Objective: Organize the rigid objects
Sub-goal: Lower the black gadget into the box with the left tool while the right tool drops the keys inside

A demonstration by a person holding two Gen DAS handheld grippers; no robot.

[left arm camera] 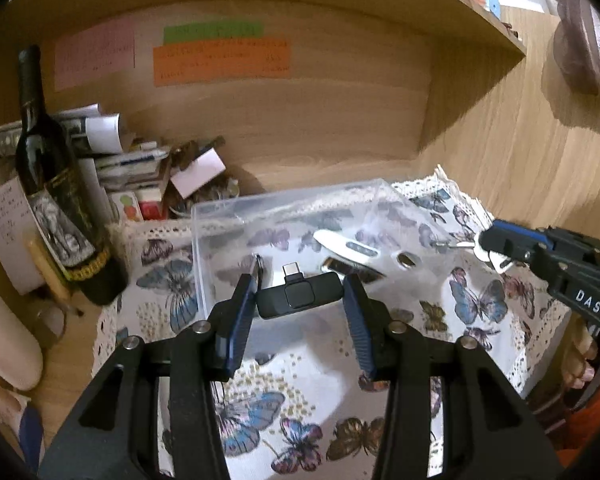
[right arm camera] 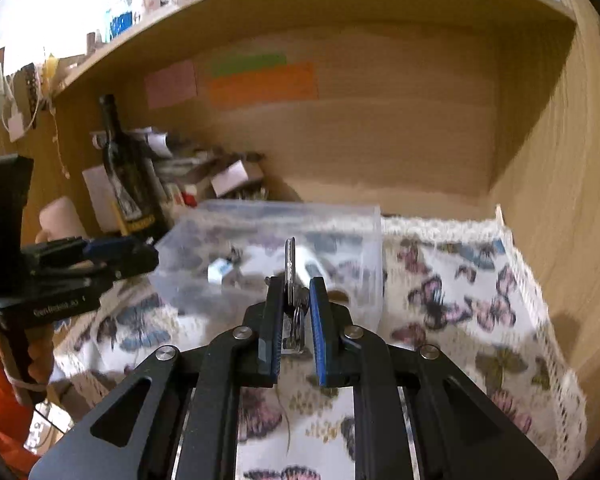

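Note:
My left gripper (left arm camera: pixel 300 292) holds a small black USB-C adapter (left arm camera: pixel 298 294) between its blue pads, at the near rim of a clear plastic box (left arm camera: pixel 204 248). Inside the box lie a white thermometer-like stick (left arm camera: pixel 346 245), a dark flat item (left arm camera: pixel 352 270) and a small metal piece (left arm camera: pixel 406 259). My right gripper (right arm camera: pixel 294 300) is shut on a bunch of keys (right arm camera: pixel 291 268), one key pointing up, just short of the box (right arm camera: pixel 364 248). It also shows at the right of the left wrist view (left arm camera: pixel 496 254), keys hanging from its tips.
The box stands on a butterfly-print cloth (left arm camera: pixel 476 296) in a wooden alcove. A dark wine bottle (left arm camera: pixel 56 184) and a pile of papers and small boxes (left arm camera: pixel 140 172) crowd the back left. Coloured notes (left arm camera: pixel 220 60) hang on the back wall. The left gripper shows at left in the right wrist view (right arm camera: pixel 116 256).

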